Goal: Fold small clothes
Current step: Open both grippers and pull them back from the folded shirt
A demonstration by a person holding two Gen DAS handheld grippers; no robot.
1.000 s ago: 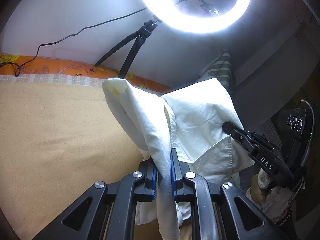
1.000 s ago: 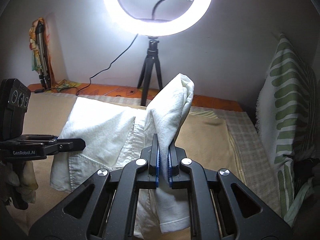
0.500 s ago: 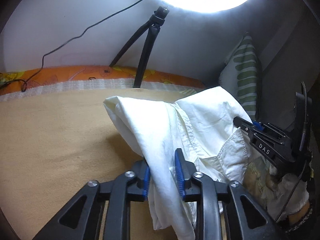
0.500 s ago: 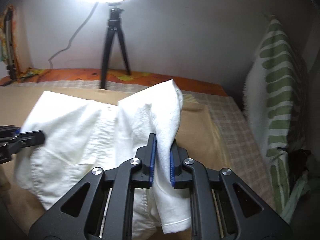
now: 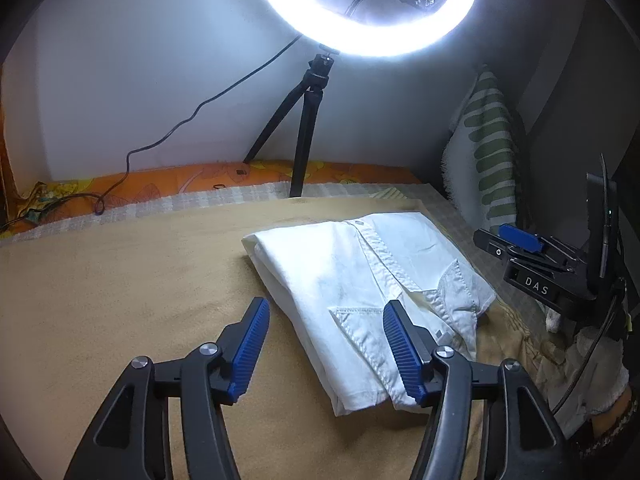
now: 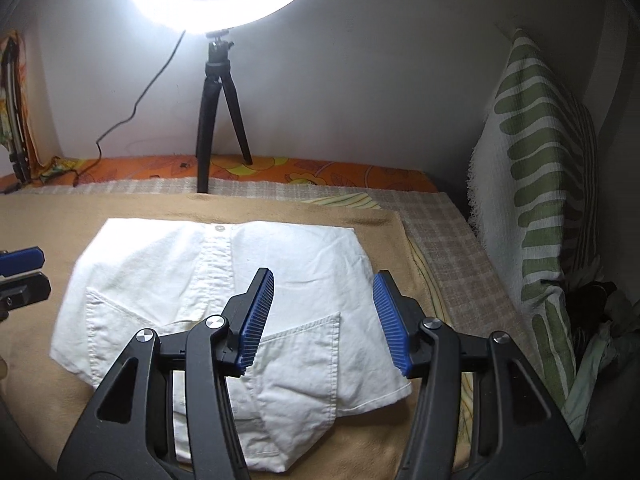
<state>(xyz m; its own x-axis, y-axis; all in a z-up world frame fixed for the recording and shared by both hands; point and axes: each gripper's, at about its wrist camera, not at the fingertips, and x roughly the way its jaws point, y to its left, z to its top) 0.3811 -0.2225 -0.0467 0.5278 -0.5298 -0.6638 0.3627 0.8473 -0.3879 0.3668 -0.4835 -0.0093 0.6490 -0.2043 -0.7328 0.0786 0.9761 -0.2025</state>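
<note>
The left tongs (image 5: 324, 344) stand wide open with nothing between their blue ribbed pads (image 5: 250, 348). They hang just above the tan blanket (image 5: 120, 300), at the near left edge of the white shirt (image 5: 360, 280); the right-hand pad sits over the shirt's near corner, though whether it touches the cloth cannot be told.

The right tongs (image 6: 324, 320) are likewise spread wide and hold nothing. They hover over the near right part of the shirt (image 6: 280, 264), with the cloth showing in the gap between the pads (image 6: 256, 320). In the left wrist view the right tongs (image 5: 520, 244) show at the right side, beyond the shirt's right edge, and a gloved hand (image 5: 592, 364) is seen below them. In the right wrist view the tip of the left tongs (image 6: 22, 276) pokes in from the left edge, just beside the shirt.

The shirt lies flat on the blanket as a folded bundle, button strip running down its middle, a chest pocket on either side, and the collar end toward the camera.

Behind the blanket lie a checked sheet (image 6: 440, 240) and an orange flowered cover (image 6: 320, 172). A black tripod (image 6: 218, 108) stands there and carries a glowing ring light (image 6: 224, 8), its cable (image 6: 132, 108) trailing off to the left. A green-striped pillow (image 6: 540, 180) leans upright against the wall at the right.
</note>
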